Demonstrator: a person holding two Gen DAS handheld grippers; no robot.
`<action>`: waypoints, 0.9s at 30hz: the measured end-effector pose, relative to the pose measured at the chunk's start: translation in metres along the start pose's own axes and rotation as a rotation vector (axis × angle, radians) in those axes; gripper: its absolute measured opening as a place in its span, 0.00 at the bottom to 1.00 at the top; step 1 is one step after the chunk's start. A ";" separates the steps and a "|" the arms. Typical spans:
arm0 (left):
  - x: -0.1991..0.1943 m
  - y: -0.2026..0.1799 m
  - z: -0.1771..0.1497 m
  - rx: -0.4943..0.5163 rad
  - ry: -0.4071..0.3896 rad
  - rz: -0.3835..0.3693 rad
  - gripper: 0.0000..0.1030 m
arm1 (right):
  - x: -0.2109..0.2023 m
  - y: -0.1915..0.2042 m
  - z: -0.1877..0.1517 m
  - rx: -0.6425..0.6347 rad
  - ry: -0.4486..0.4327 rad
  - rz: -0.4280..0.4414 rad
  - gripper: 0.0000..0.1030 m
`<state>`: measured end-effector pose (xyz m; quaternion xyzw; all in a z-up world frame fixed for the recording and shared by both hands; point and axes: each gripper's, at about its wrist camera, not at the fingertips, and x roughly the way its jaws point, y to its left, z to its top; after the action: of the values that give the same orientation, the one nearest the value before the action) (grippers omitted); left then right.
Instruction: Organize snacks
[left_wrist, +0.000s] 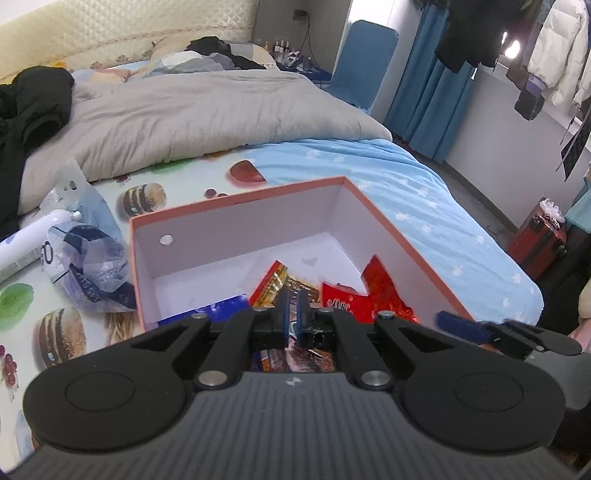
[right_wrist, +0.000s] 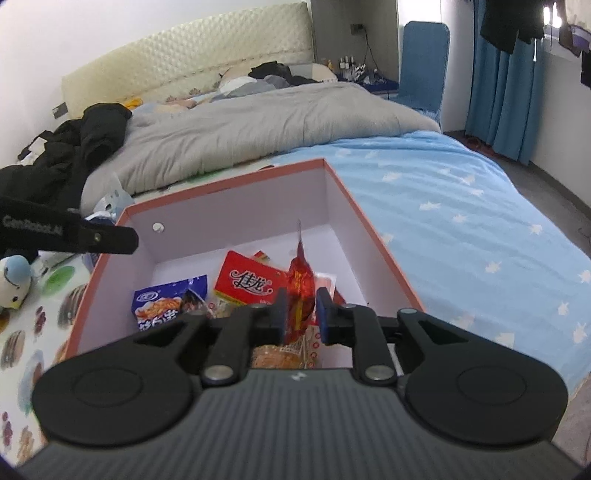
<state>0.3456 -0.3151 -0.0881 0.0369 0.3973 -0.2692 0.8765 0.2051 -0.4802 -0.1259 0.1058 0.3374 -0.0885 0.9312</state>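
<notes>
A pink-rimmed white box (left_wrist: 236, 201) (right_wrist: 225, 181) lies open on the bed with several snack packets inside. In the left wrist view my left gripper (left_wrist: 293, 312) hangs over the box's near edge, jaws nearly together with nothing between them, above a red and gold packet (left_wrist: 271, 282) and a red packet (left_wrist: 345, 304). In the right wrist view my right gripper (right_wrist: 301, 314) is shut on a shiny red snack packet (right_wrist: 301, 275), held upright over the box. Beside it lie a red packet with white characters (right_wrist: 249, 282) and a blue packet (right_wrist: 166, 301).
A crumpled plastic bag (left_wrist: 92, 266) and a white bottle (left_wrist: 26, 242) lie left of the box. A grey duvet (left_wrist: 184, 110) and black clothes (right_wrist: 70, 147) cover the far bed. A plush toy (right_wrist: 14, 282) sits at the left. A red suitcase (left_wrist: 535, 243) stands on the floor at right.
</notes>
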 end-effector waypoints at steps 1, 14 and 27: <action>-0.004 0.000 -0.002 -0.004 -0.008 0.001 0.02 | -0.002 0.000 0.000 0.006 0.001 0.008 0.60; -0.109 0.009 -0.005 -0.017 -0.167 -0.039 0.02 | -0.078 0.006 0.022 0.020 -0.182 0.046 0.67; -0.193 0.006 -0.047 -0.009 -0.263 -0.054 0.20 | -0.168 0.017 0.018 0.023 -0.353 0.070 0.67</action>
<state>0.2130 -0.2120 0.0171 -0.0137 0.2810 -0.2935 0.9136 0.0927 -0.4531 -0.0014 0.1108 0.1636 -0.0771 0.9772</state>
